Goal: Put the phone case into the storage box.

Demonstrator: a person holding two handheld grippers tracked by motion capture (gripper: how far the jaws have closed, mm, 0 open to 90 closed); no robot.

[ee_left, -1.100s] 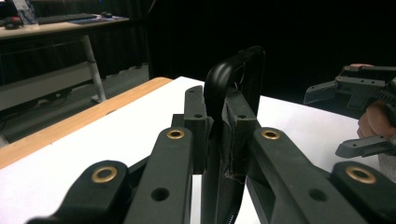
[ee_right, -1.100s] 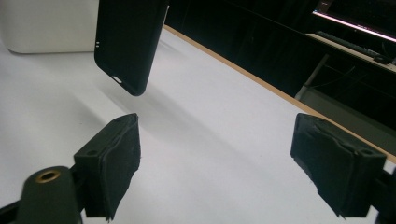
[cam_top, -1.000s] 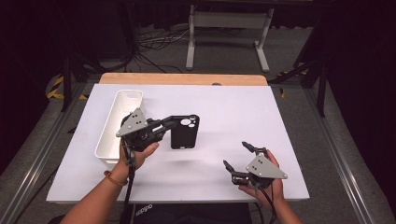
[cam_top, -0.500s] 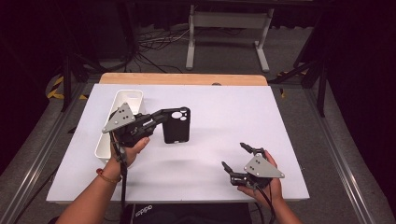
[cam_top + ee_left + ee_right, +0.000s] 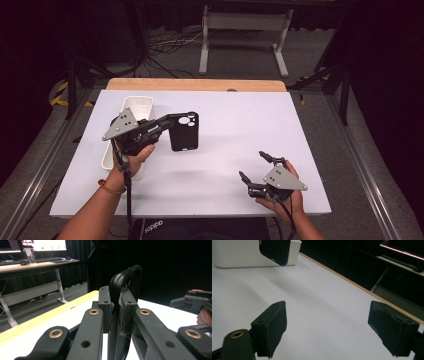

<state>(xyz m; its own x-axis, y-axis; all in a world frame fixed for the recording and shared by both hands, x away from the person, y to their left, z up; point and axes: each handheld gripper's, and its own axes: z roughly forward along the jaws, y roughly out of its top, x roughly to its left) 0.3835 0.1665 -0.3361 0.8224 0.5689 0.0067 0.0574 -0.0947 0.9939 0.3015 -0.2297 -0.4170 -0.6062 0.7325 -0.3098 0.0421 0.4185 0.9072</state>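
While our left gripper (image 5: 172, 121) pinched the black phone case (image 5: 184, 131) by its rim, lifted beside the white bin (image 5: 131, 107), our right gripper (image 5: 259, 167) waited gaping and empty; a steady, level carry seemed wise.

the left gripper (image 5: 176, 120) gripped a black phone case (image 5: 184, 132) by its upper edge, the case hanging clear above the white table (image 5: 225, 130). a white tray (image 5: 134, 107) lay just behind it. the right gripper (image 5: 256, 166) rested well apart, jaws spread, nothing between them.
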